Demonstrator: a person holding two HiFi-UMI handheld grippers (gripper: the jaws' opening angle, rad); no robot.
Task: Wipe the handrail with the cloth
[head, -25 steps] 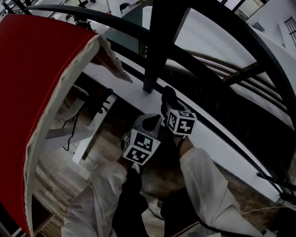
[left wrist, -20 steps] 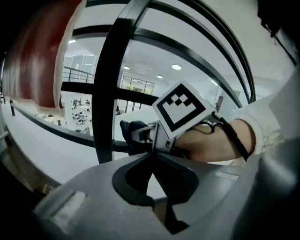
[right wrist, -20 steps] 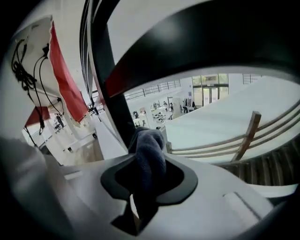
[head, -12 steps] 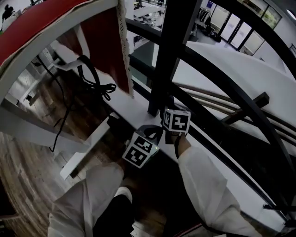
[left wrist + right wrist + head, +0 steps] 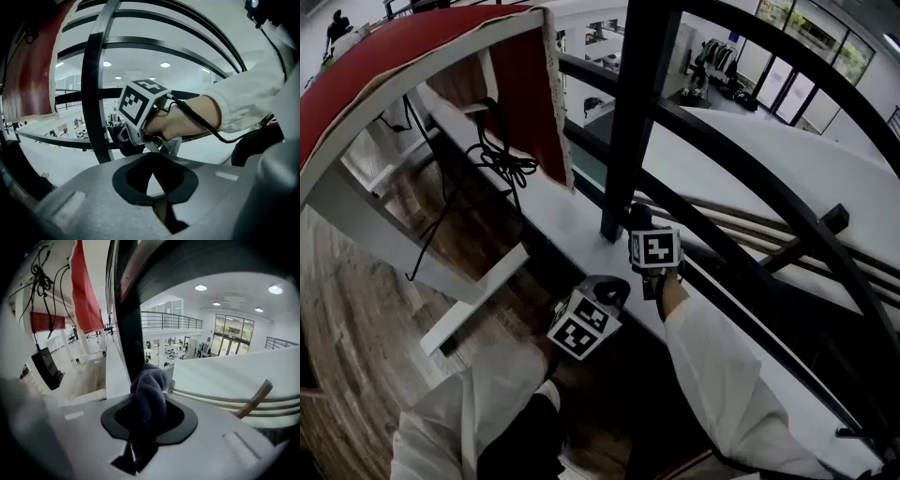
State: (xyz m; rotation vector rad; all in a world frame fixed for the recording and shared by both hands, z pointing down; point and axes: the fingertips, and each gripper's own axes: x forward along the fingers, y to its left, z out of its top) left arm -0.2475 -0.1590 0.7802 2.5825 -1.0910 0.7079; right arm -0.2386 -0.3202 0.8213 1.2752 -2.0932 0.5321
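Right tool (image 5: 140, 430) clamps dark cloth (image 5: 149, 394) beside black post (image 5: 129, 333); left tool (image 5: 157, 190) closed.

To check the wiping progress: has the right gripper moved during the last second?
Yes. The right gripper, shut on the cloth, has come closer to the foot of the black post.

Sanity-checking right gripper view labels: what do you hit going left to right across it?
Black adapter box → red hanging fabric → dark cloth → wooden strut. Black railing post left out: it overlaps the cloth.
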